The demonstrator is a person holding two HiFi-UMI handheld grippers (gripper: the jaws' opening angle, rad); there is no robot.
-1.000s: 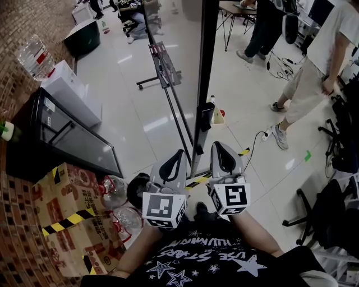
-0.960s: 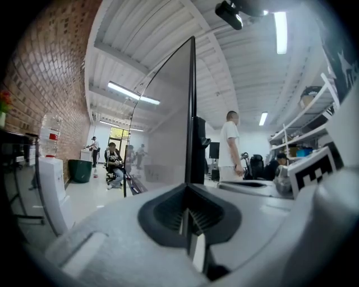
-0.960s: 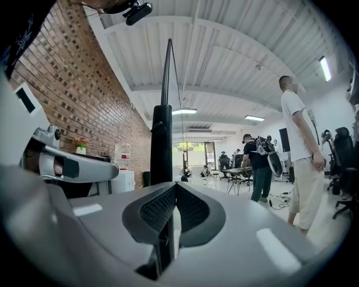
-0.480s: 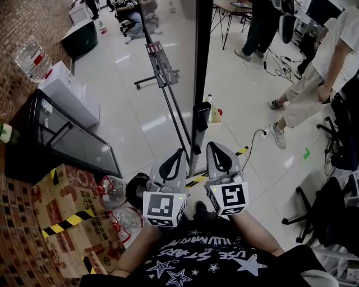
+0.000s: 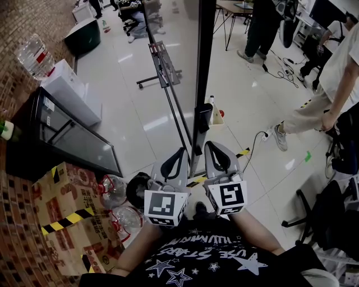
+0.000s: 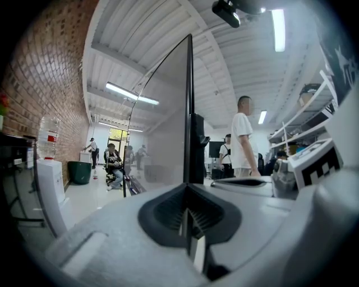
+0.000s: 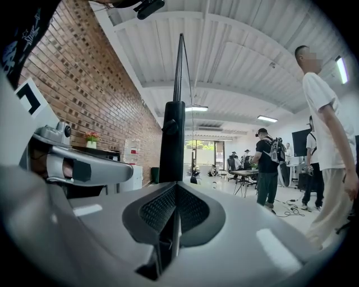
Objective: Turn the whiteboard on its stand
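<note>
Only "STARS" legible amid white print on the black T-shirt [image 5: 224,257]; carton [image 5: 63,197] print unreadable

A brick wall [image 5: 22,22] runs along the left. The floor [image 5: 129,106] is pale, glossy tile with bright streaks of reflected light. Against the wall stand a green bin [image 5: 84,36], a white water dispenser [image 5: 70,92], a dark cabinet [image 5: 67,137] and a cardboard box [image 5: 61,218] with yellow-black tape. The ceiling [image 7: 235,50] is white and ribbed, with strip lights [image 6: 132,94]. A table [image 5: 235,8] stands at the far end and a black chair [image 5: 328,216] at the right. A person [image 5: 336,84] stands on the right.
</note>
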